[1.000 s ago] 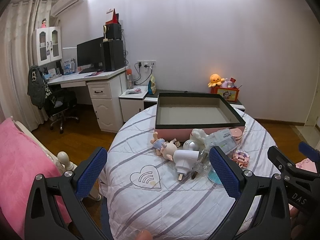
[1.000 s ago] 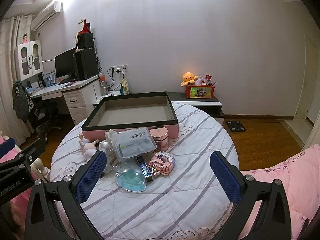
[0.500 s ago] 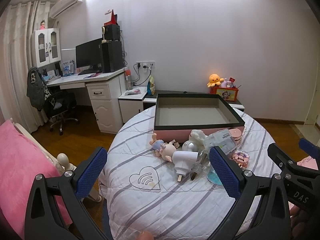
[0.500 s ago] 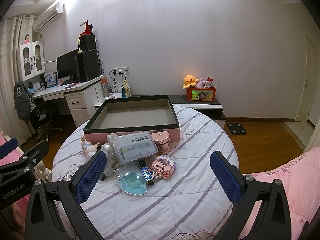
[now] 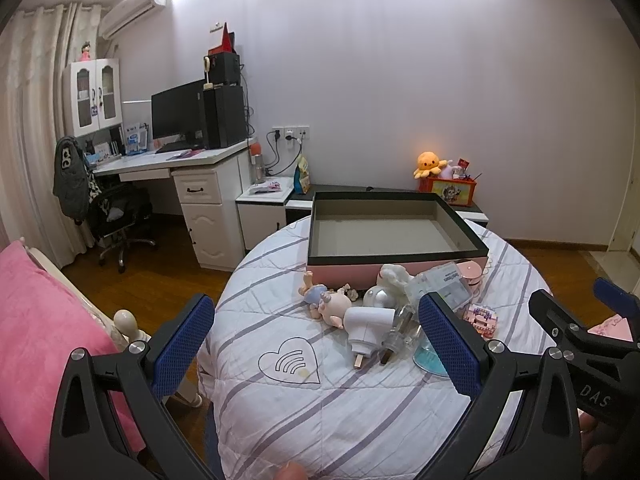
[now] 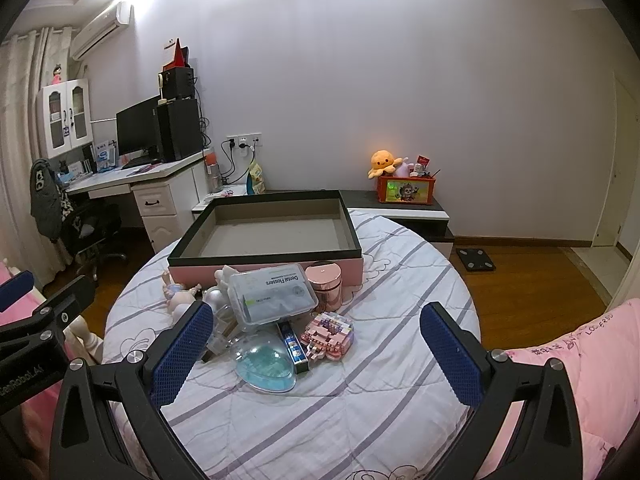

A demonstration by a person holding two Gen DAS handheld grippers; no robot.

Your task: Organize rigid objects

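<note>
While level above the bed | left hand-held gripper (image 5: pixel 316 340) spread wide | right hand-held gripper (image 6: pixel 316 344) likewise, seemingly level.

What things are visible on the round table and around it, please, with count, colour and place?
Box: 1, pink with black rim, empty, far side of table.
Dental flossers case: 1, clear, atop the pile before the box.
Round jar: 1, pink, right of case.
Block model: 1, pink, near side of pile.
Heart-shaped case: 1, clear blue, nearest.
Baby doll: 1, pale, left of pile.
Plug-in device: 1, white, beside doll.
Table: 1, striped white cover.
Octopus plush: 1, orange, low cabinet.
Monitor: 1, black, desk.
Left gripper: open.
Right gripper: open.
</note>
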